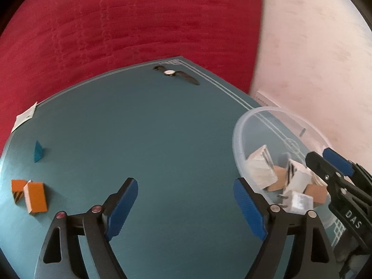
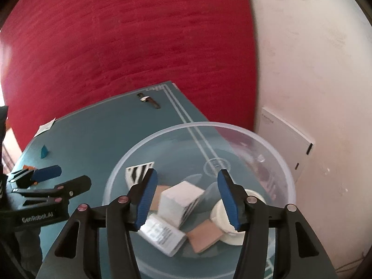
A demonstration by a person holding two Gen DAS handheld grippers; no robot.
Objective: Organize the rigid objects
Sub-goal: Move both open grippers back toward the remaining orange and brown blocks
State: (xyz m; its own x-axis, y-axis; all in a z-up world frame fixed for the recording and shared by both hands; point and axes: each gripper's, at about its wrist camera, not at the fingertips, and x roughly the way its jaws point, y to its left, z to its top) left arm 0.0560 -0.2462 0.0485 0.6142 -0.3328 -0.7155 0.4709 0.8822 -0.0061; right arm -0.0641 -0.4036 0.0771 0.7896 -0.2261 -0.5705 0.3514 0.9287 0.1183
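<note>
Reaching next means your left tongs (image 1: pixel 186 207), spread apart and empty: the orange box (image 1: pixel 35 197) lies at their nine o'clock, long axis pointing away; right tongs (image 2: pixel 187 200), also apart, hang over the bowl (image 2: pixel 287 169).

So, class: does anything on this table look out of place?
Yes. A wristwatch lies alone at the far corner, and orange boxes and a teal wedge lie loose on the mat, while similar items are gathered in the clear bowl.
</note>
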